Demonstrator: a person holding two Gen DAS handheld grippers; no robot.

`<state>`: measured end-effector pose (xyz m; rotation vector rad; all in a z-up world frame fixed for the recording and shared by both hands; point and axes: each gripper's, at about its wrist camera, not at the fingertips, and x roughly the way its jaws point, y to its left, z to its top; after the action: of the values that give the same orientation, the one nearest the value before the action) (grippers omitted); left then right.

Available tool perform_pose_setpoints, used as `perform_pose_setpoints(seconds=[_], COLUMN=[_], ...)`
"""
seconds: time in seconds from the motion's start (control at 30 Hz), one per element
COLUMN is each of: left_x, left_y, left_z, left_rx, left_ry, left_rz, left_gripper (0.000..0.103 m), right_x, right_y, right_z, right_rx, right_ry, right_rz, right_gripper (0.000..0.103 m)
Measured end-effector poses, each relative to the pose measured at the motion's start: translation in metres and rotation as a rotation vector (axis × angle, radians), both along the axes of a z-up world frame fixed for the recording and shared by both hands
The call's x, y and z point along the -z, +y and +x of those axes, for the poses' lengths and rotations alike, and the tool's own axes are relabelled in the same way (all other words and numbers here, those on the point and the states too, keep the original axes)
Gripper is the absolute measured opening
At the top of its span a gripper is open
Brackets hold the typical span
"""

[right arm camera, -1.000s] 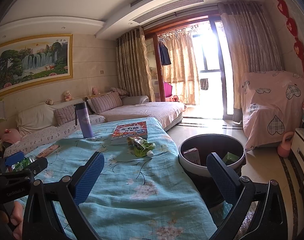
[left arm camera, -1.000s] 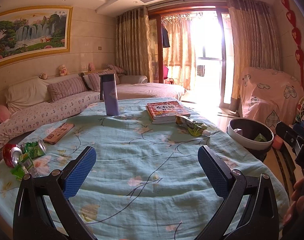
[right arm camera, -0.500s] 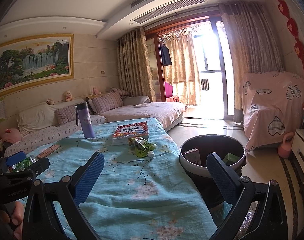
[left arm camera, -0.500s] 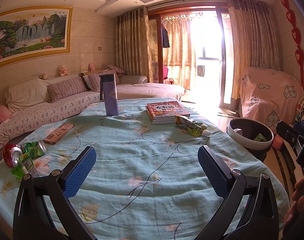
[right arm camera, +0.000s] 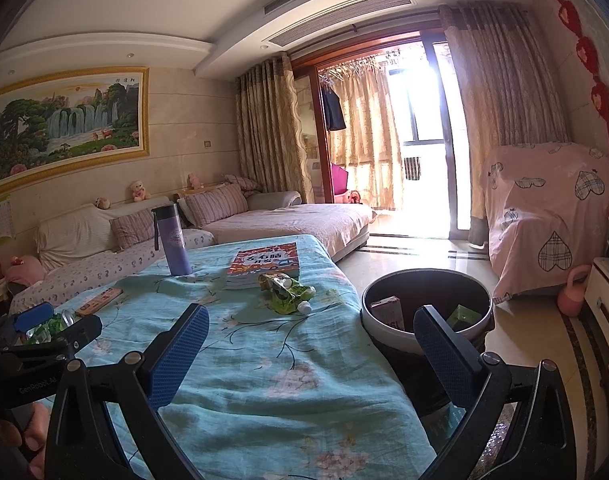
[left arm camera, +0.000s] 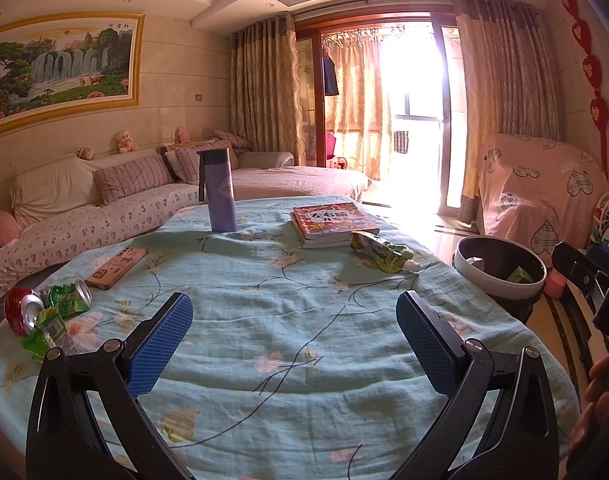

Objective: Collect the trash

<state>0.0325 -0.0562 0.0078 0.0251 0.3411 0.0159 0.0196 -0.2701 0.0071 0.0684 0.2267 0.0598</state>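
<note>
Both the left gripper (left arm camera: 294, 344) and right gripper (right arm camera: 310, 350) hover with jaws wide apart, holding nothing. The tabletop (left arm camera: 304, 320) carries two crushed cans (left arm camera: 24, 312), one green pouch (left arm camera: 380, 254), one bottle (left arm camera: 218, 192). One bin (right arm camera: 424, 312) stands beside it.

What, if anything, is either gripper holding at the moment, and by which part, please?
Nothing is held. The left gripper and the right gripper are both open and empty above the tablecloth; the green pouch lies untouched.

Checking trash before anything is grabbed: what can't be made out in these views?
- Trash bin contents: right wrist view, right gripper finger and the rim hide part.
- Crushed cans and wrappers: left wrist view, too small and distorted to count.
- Same pile, right wrist view: left gripper covers it.
</note>
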Motion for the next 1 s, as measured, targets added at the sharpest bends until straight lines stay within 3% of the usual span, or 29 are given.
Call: perform_pose_setpoints(seconds=[1.0], left_x=[0.005], left_y=[-0.003], left_z=[0.012], left_rx=[0.028], left_ry=[0.033], left_rz=[-0.01], left_gripper=[0.103], right_x=[0.0], right_y=[-0.004], right_z=[0.006], right_rx=[-0.014], right_ry=[0.03], right_rz=[0.008], right_gripper=[0.103])
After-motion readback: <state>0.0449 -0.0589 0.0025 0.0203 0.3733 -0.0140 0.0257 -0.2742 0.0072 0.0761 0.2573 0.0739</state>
